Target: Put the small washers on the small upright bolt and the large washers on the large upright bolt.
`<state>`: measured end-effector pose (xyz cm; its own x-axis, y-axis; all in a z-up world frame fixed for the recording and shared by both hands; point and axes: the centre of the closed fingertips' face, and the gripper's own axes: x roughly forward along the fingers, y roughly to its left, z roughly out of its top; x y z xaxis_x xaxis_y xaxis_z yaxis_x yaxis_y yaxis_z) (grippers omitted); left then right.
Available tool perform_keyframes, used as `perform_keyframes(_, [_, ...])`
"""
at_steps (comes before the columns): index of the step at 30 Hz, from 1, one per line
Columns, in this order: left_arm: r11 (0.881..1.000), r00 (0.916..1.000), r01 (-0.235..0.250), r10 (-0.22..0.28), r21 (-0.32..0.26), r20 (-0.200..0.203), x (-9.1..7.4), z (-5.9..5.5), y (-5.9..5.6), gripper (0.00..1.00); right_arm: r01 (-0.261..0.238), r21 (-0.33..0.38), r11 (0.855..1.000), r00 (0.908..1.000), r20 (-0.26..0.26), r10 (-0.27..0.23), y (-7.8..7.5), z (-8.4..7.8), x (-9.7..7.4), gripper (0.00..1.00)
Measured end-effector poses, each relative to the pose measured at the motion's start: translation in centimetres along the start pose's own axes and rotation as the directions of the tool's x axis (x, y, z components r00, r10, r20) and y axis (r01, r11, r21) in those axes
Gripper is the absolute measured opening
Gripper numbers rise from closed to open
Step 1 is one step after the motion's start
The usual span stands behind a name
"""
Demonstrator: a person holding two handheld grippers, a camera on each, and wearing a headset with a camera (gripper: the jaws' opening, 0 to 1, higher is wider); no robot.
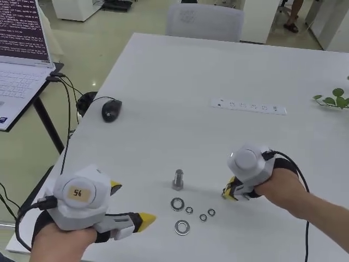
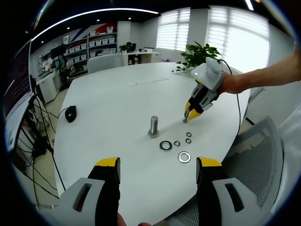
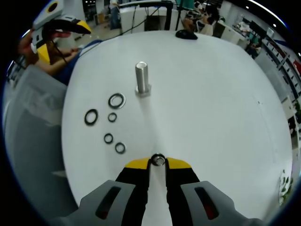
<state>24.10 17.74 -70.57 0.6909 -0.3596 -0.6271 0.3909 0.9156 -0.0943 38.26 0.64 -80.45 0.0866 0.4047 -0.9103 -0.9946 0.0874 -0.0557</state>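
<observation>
In the head view I'm seeing the large bolt (image 1: 178,179) standing upright on the white worktop (image 1: 180,82). Two large washers (image 1: 177,204) and three small washers (image 1: 203,217) are lying flat just beside it, between the left gripper (image 1: 132,203) and the right gripper (image 1: 231,192).

In the left gripper view, its jaws are standing wide apart, holding nothing.

In the right gripper view, the jaws are pinching together on a small round metal piece (image 3: 158,160) (bolt or washer, I cannot tell), low over the worktop.
</observation>
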Motion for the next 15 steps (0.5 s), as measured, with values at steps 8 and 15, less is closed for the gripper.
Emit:
perform_keyframes(8, [1.0, 1.0, 0.009, -0.009, 0.011, -0.003, 0.1, 0.2, 0.0, 0.65, -0.003, 0.029, 1.0, 1.0, -0.005, 0.003, 0.3, -0.7, 0.8, 0.14])
perform_keyframes(15, [1.0, 0.9998, 0.018, -0.018, 0.016, -0.006, 0.2, 0.2, 0.2, 0.65, -0.011, 0.058, 0.998, 0.9999, 0.004, 0.011, 0.8, -1.1, 1.0, 0.18])
